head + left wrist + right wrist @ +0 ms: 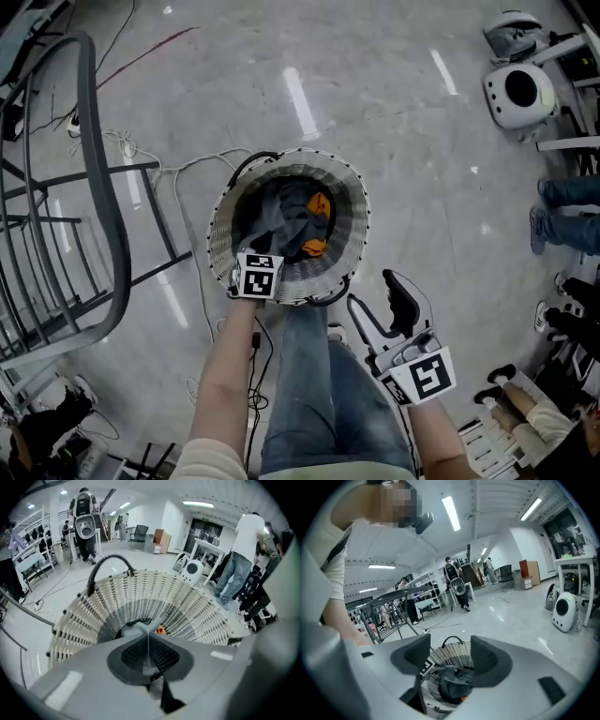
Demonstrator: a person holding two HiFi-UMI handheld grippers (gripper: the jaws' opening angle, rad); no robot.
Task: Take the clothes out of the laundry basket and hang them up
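Left gripper [149, 641] above the near rim of the laundry basket [349, 202], pointing steeply down into it. Jaws pressed together, with a thin fold of the grey garment [281, 214] pinched between the pads [136, 653]. Rest of that garment just under and ahead of the jaw tips, bunched inside the basket. Orange piece [320, 203] of cloth a little to the right of those tips, deeper in the basket, partly under the grey cloth. Dark arched handle [110, 563] on the far rim, beyond the left gripper.

Right gripper [380, 302] near the basket rim but outside it, well to the right of the left gripper and apart from it. Jaws standing wide apart, nothing between them, no contact with any cloth. Straight ahead through the gap of these jaws: the basket, the grey garment and the marker cube [425, 667] of the left gripper.

Metal drying rack [94, 187] well to the left of the left gripper. White round machine [520, 94] far ahead and to the right of the right gripper. Legs in blue jeans [309, 375] between the two grippers, on the near side of the basket.
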